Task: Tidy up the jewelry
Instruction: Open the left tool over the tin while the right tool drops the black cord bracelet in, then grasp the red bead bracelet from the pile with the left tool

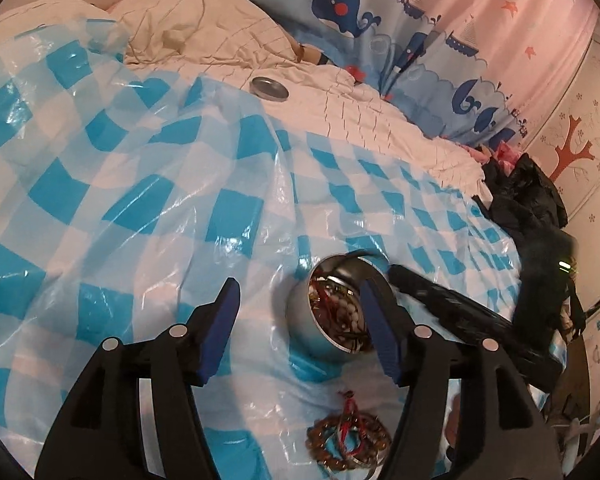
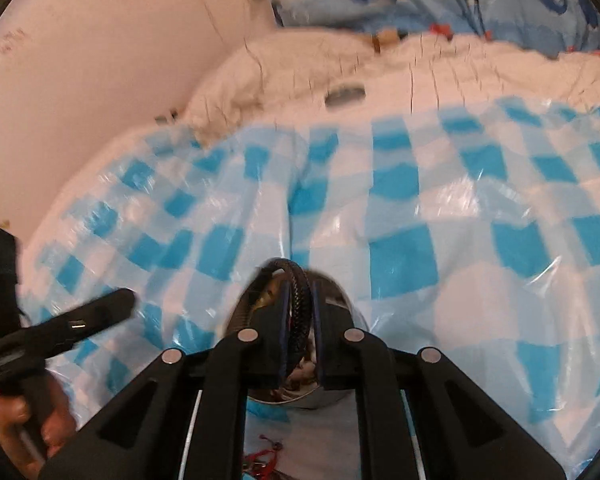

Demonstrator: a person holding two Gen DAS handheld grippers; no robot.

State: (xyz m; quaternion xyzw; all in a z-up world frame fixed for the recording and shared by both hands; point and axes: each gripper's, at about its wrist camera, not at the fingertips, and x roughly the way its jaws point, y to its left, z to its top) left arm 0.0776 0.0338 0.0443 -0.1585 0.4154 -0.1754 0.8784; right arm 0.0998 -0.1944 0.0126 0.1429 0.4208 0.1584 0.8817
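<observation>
A round metal tin [image 1: 320, 332] filled with beads and jewelry stands on the blue-and-white checked plastic sheet [image 1: 148, 184]. My left gripper [image 1: 300, 320] is open and empty, its fingers on either side of the tin's near-left part. My right gripper [image 2: 299, 300] is shut on a black braided bracelet [image 2: 298, 284] and holds it right over the tin [image 2: 340, 300]. The right gripper's arm [image 1: 452, 312] shows at the tin's right side. A pile of brown bead bracelets with red cord [image 1: 348, 440] lies on the sheet in front of the tin.
The tin's metal lid [image 1: 269, 88] lies far back on the cream quilt [image 1: 220, 32], and it also shows in the right wrist view [image 2: 345, 95]. A whale-print curtain [image 1: 380, 20] hangs behind. A black bag [image 1: 528, 196] sits at the right edge of the bed.
</observation>
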